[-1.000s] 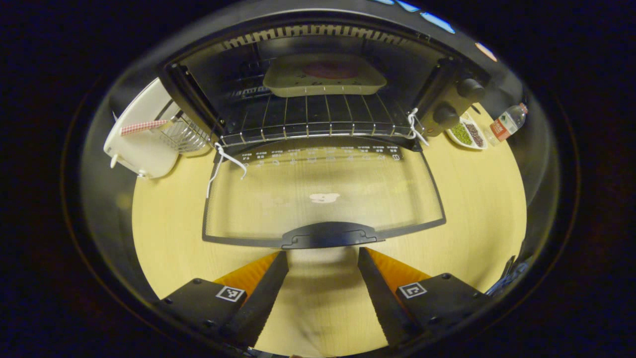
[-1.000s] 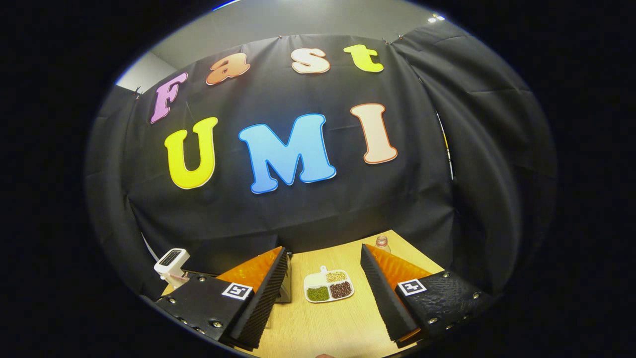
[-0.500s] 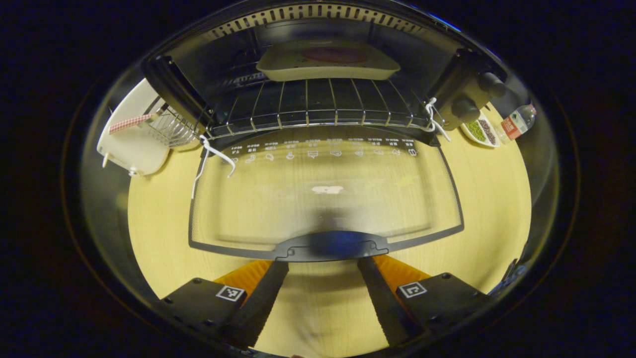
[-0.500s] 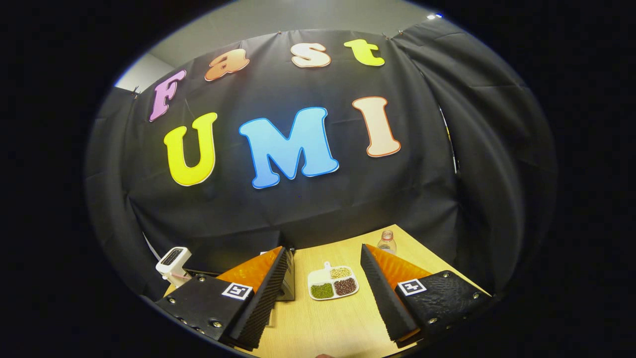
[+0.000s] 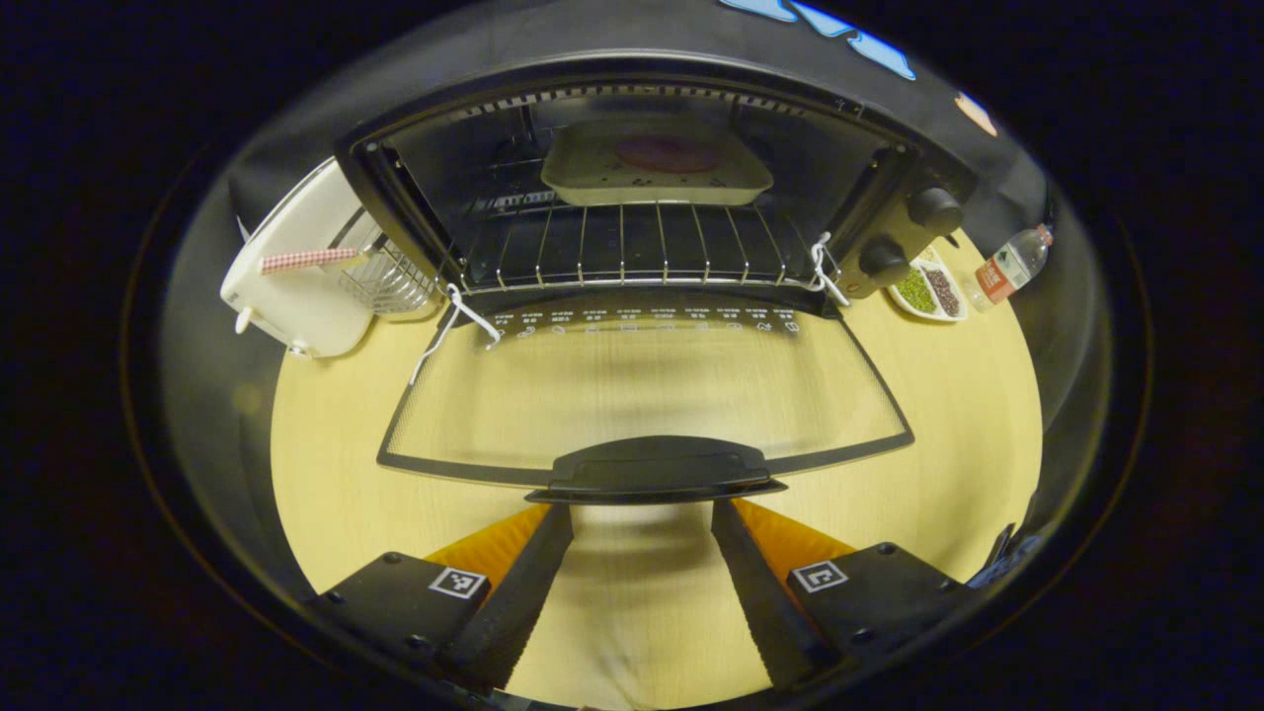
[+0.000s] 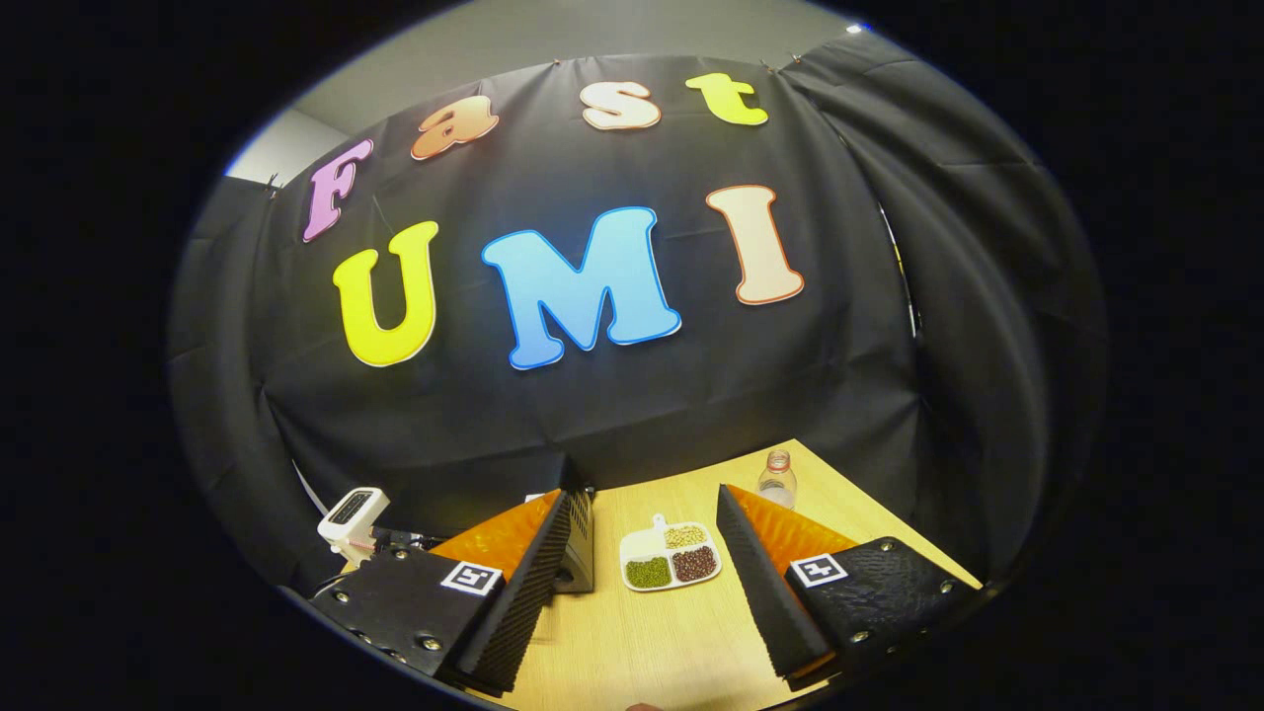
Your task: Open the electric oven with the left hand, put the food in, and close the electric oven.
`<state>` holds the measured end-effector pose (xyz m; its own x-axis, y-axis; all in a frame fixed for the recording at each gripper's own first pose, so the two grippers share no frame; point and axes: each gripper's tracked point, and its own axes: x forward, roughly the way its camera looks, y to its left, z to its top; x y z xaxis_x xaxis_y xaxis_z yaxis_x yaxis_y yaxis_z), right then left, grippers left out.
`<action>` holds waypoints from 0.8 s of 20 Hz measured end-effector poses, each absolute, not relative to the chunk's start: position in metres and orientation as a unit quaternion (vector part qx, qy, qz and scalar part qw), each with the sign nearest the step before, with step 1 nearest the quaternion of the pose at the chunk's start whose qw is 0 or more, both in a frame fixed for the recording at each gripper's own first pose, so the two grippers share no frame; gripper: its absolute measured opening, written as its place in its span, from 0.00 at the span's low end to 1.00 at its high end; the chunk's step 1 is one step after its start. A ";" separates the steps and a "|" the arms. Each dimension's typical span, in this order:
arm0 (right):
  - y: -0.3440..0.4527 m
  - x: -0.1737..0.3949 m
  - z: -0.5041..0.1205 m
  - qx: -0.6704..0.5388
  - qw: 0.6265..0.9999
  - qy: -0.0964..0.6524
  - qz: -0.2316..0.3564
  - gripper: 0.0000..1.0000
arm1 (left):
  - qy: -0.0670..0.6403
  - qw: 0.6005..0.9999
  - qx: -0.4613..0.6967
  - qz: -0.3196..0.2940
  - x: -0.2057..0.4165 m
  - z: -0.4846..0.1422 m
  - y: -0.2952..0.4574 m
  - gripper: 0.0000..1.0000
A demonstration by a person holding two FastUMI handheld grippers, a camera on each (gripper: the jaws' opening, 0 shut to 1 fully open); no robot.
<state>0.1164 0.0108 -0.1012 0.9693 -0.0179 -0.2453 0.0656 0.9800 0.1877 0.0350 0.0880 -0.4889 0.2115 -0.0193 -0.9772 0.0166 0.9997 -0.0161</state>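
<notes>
The food [image 5: 668,154] sits in its tray [image 5: 654,168] on the rack inside the electric oven [image 5: 642,188], whose door [image 5: 642,395] hangs open, so closing remains: the left tongs [image 5: 642,513], wide and empty below the door handle [image 5: 656,470], must lift it shut, while the right tongs [image 6: 647,509] idle wide.

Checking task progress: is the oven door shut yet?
No. The oven door lies folded down, with the tray on the rack inside.

Black oven [image 5: 894,232] door [image 5: 642,395] down flat; food tray [image 5: 654,163] on rack inside
</notes>
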 end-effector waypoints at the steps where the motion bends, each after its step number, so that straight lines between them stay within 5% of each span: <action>1: 0.009 0.115 -0.099 0.096 0.988 0.119 -0.021 0.91 | 0.625 0.781 0.002 -0.010 0.036 -0.487 0.088 0.96; 16: -0.016 0.101 -0.109 0.097 0.987 0.127 -0.026 0.91 | 0.546 0.837 0.002 0.021 0.074 -0.474 0.083 0.96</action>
<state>0.1011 -0.0165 -0.1095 0.9666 -0.0269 -0.2548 0.0758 0.9800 0.1841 0.0744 0.0827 -0.4743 0.4022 0.0376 -0.9148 -0.0333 0.9991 0.0264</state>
